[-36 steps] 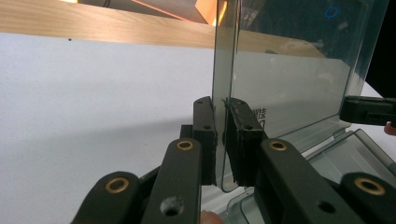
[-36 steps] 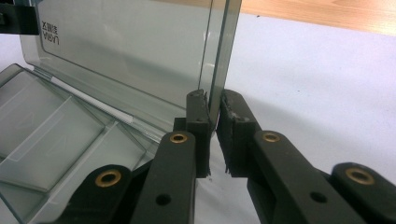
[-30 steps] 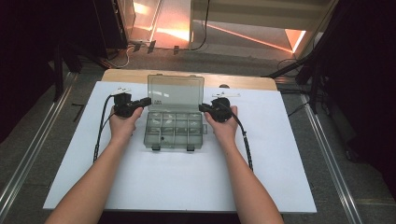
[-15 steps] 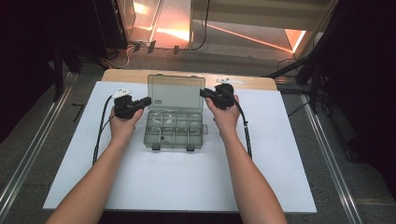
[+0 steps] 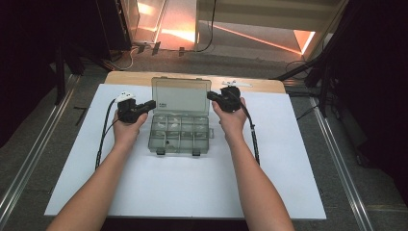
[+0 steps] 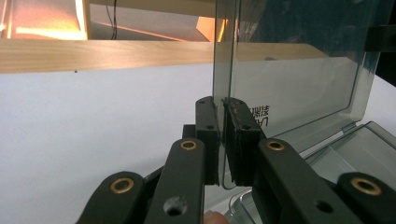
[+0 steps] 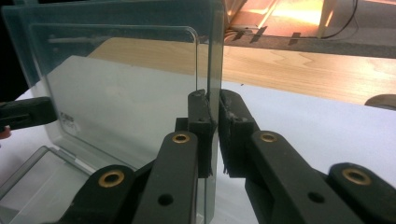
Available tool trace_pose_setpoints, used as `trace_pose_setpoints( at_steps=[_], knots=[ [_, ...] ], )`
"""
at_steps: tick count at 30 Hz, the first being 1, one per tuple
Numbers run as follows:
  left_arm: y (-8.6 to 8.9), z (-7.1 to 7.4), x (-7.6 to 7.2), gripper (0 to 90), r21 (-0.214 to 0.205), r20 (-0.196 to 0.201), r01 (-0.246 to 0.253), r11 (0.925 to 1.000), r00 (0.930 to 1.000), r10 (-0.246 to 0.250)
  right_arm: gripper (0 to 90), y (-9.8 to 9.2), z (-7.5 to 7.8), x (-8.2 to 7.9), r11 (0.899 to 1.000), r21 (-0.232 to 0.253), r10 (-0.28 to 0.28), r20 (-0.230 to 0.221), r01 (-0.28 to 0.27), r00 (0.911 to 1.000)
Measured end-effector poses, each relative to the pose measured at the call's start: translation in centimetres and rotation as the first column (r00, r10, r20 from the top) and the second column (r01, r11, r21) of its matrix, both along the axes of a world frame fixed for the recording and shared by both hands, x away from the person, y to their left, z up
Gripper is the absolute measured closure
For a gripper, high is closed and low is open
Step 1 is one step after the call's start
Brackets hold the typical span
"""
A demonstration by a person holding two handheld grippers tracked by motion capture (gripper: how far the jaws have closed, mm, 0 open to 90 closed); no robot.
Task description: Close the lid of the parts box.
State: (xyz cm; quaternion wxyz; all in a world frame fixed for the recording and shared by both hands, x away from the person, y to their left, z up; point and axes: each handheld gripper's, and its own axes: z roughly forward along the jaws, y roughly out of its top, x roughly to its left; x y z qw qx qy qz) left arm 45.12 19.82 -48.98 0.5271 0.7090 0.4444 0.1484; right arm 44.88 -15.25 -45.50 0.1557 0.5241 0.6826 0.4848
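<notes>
The smoky clear plastic box (image 5: 179,130) has small compartments; its lid (image 5: 181,96) stands upright, pinched at each side edge by the left gripper (image 5: 150,104) and right gripper (image 5: 211,96).

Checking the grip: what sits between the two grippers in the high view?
The upright clear lid of the organizer box. The left gripper clamps its left edge, the right gripper its right edge.

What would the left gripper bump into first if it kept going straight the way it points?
Probably the right gripper. The left gripper, its jaws shut on the lid of the clear box, points across that lid at it, though depth is hard to judge.
</notes>
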Motion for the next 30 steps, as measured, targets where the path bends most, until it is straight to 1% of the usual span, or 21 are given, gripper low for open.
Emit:
trace_pose_setpoints(
  at_steps=[3, 5, 7, 9, 12, 14, 15, 19, 20, 23, 24, 26, 27, 30],
  knots=[
    [-0.1, 0.3, -0.1, 81.6, 0.001, -0.008, -0.015, 0.9999, 0.9999, 0.015, 86.2, 0.0, 0.0, -0.3, 1.000, -0.010, -0.002, 0.021, 0.002, 0.9998],
    [0.1, 0.6, -0.1, 72.4, -0.021, -0.005, -0.022, 0.9995, 0.9998, 0.021, 86.2, 0.1, -0.1, -0.5, 1.000, -0.011, -0.007, 0.028, 0.007, 0.9996],
    [0.6, 1.2, -0.1, 67.6, -0.061, -0.013, -0.039, 0.9974, 0.9992, 0.039, 86.2, 0.2, -0.1, -0.7, 1.000, -0.009, -0.014, 0.039, 0.015, 0.9991],
    [1.0, 1.6, -0.1, 62.6, -0.077, -0.021, -0.047, 0.9959, 0.9987, 0.046, 86.2, 0.2, -0.2, -0.9, 1.000, -0.011, -0.011, 0.055, 0.012, 0.9984],
    [1.7, 2.4, 0.0, 62.3, -0.112, -0.028, -0.033, 0.9932, 0.9992, 0.030, 86.1, 0.2, -0.3, -1.1, 1.000, -0.016, -0.007, 0.071, 0.008, 0.9974],
    [2.1, 2.8, 0.0, 62.5, -0.142, -0.028, -0.025, 0.9895, 0.9994, 0.021, 86.1, 0.2, -0.3, -1.3, 1.000, -0.021, -0.005, 0.082, 0.006, 0.9967],
    [2.2, 3.0, 0.0, 63.4, -0.146, -0.030, -0.034, 0.9887, 0.9991, 0.030, 86.1, 0.2, -0.3, -1.3, 1.000, -0.019, -0.006, 0.086, 0.007, 0.9963],
    [2.7, 3.4, 0.4, 76.1, -0.169, -0.063, -0.066, 0.9833, 0.9965, 0.056, 86.1, 0.2, -0.4, -1.6, 1.000, -0.028, -0.005, 0.109, 0.008, 0.9940],
    [2.7, 3.5, 0.6, 79.6, -0.170, -0.069, -0.068, 0.9832, 0.9960, 0.057, 86.1, 0.2, -0.4, -1.7, 0.999, -0.031, -0.005, 0.111, 0.009, 0.9938],
    [2.5, 3.6, 1.1, 88.9, -0.156, -0.086, -0.060, 0.9860, 0.9952, 0.047, 86.1, 0.3, -0.5, -1.9, 0.999, -0.043, -0.001, 0.128, 0.007, 0.9917],
    [2.4, 3.6, 1.3, 89.6, -0.159, -0.094, -0.056, 0.9856, 0.9947, 0.042, 86.1, 0.3, -0.5, -2.0, 0.999, -0.052, 0.003, 0.136, 0.004, 0.9907],
    [2.2, 3.6, 1.7, 89.8, -0.157, -0.105, -0.056, 0.9861, 0.9937, 0.040, 86.1, 0.2, -0.5, -2.1, 0.999, -0.053, 0.008, 0.146, -0.001, 0.9892],
    [2.0, 3.7, 1.9, 89.9, -0.164, -0.112, -0.056, 0.9848, 0.9931, 0.037, 86.1, 0.2, -0.5, -2.2, 0.999, -0.053, 0.012, 0.149, -0.004, 0.9888],
    [1.5, 3.8, 2.3, 90.0, -0.161, -0.125, -0.049, 0.9857, 0.9918, 0.029, 86.1, 0.2, -0.6, -2.3, 0.998, -0.055, 0.019, 0.157, -0.010, 0.9874]
  ],
)
